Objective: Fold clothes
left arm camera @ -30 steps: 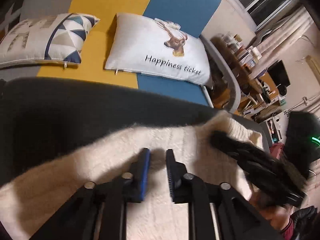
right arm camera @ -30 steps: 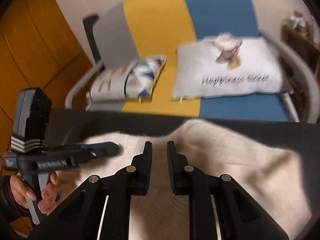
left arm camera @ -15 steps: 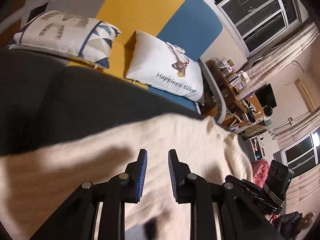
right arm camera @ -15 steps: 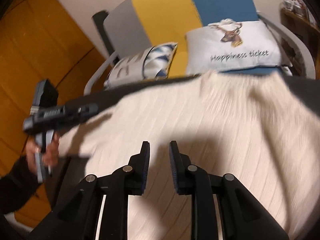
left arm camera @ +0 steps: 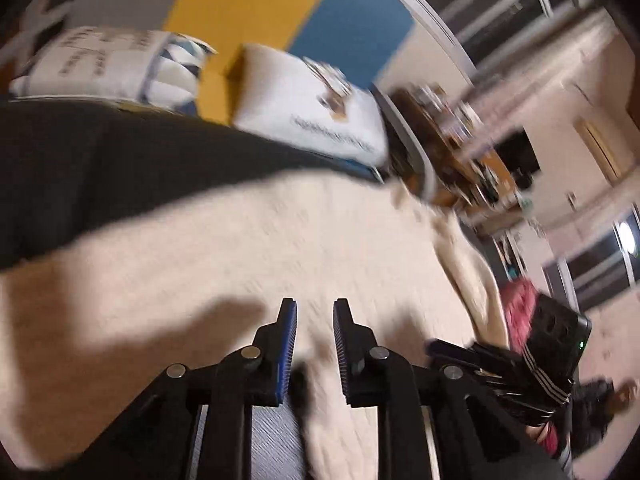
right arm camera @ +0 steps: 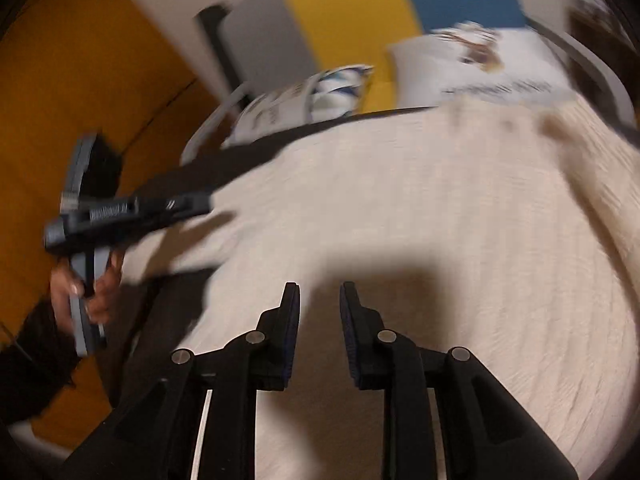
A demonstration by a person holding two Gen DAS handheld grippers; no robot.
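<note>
Dark table (left arm camera: 100, 168) bears cream sweater (right arm camera: 420, 208) (both views blurred).

sweater (left arm camera: 248, 248) on table (left arm camera: 100, 168) | pillows (left arm camera: 304, 116) behind, on sofa (left arm camera: 256, 4)

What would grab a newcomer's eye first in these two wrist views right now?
The cream knit garment fills the middle of both views, spread over a dark surface. Behind it, a white cushion with a deer print leans on the yellow and blue sofa back. The left gripper and right gripper both stand slightly apart above the knit, nothing pinched.
</note>
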